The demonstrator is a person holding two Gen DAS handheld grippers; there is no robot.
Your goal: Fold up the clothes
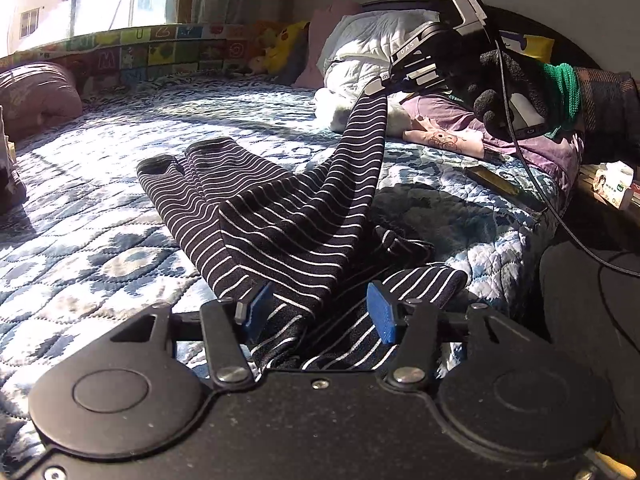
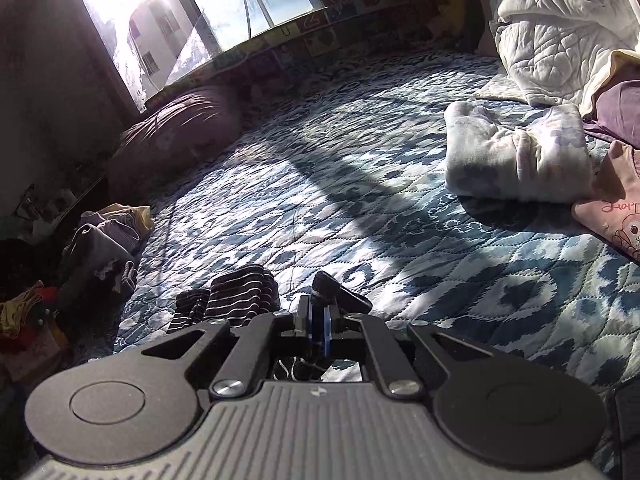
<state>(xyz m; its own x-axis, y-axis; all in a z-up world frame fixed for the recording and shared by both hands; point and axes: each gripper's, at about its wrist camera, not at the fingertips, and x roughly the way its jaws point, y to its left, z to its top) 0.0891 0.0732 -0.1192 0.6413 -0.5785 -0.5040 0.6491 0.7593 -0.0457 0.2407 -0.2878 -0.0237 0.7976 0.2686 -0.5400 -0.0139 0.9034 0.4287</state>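
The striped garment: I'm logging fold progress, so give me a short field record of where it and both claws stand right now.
garment: dark striped garment, partly spread on the quilted bed
left claw: open, blue pads on either side of the near edge of the cloth, not closed on it
right claw: shut on one end of the garment, lifted above the bed
hand: gloved hand holds the right claw
nearby: folded pale clothes farther along the bed

Soft knit cloth, dark with thin white stripes: striped garment (image 1: 280,216). Quilted, stitched, matt cotton-like cloth in blue and white: bedspread (image 1: 80,248). Matt black plastic with shiny metal rivets and ribbed blue pads: left gripper (image 1: 316,312). Fuzzy knit black glove, upper right: right hand (image 1: 512,84). Puffy white quilted cloth: duvet (image 2: 560,20).
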